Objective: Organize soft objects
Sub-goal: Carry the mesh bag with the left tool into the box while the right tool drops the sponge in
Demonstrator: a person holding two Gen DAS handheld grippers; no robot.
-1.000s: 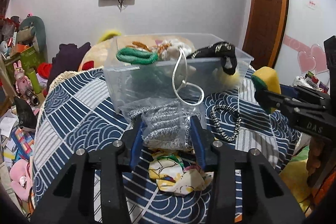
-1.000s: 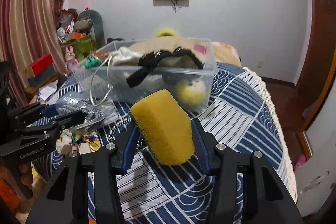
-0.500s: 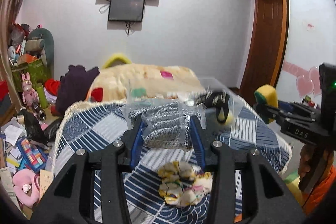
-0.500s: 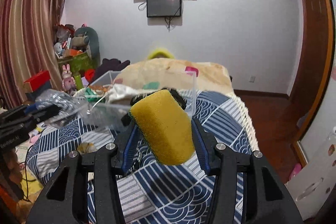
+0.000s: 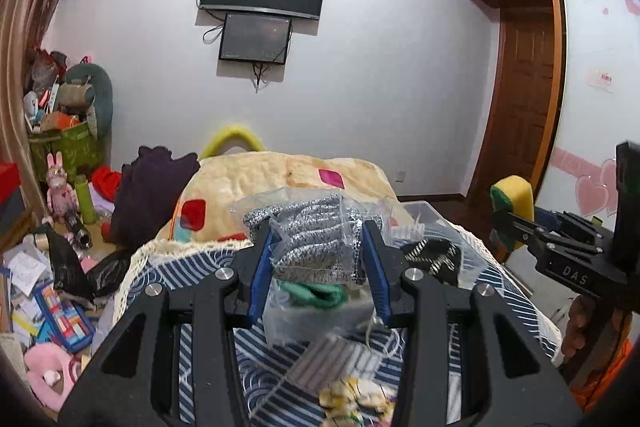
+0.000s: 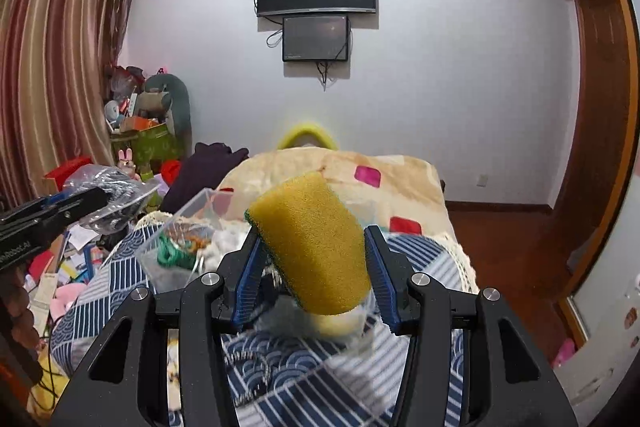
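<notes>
My left gripper [image 5: 318, 263] is shut on a clear plastic bag of grey speckled cord [image 5: 312, 239] and holds it up above the clear storage bin [image 5: 424, 227]. My right gripper [image 6: 314, 267] is shut on a yellow sponge [image 6: 316, 247] with a green scrub side, raised over the same bin [image 6: 192, 223]. The sponge also shows in the left wrist view [image 5: 512, 201], and the bag in the right wrist view [image 6: 108, 187]. The bin holds a green cord [image 6: 172, 255] and other soft items.
The bin stands on a blue-and-white patterned cloth [image 5: 200, 343] over a table. A floral scrunchie [image 5: 352, 399] and a speckled cord loop [image 6: 248, 367] lie on the cloth. A bed [image 5: 288, 175] is behind; floor clutter [image 5: 36, 291] lies at left.
Both grippers have risen and tilted up with their loads; the bin has dropped low in both views and more of the wall and TV shows.
</notes>
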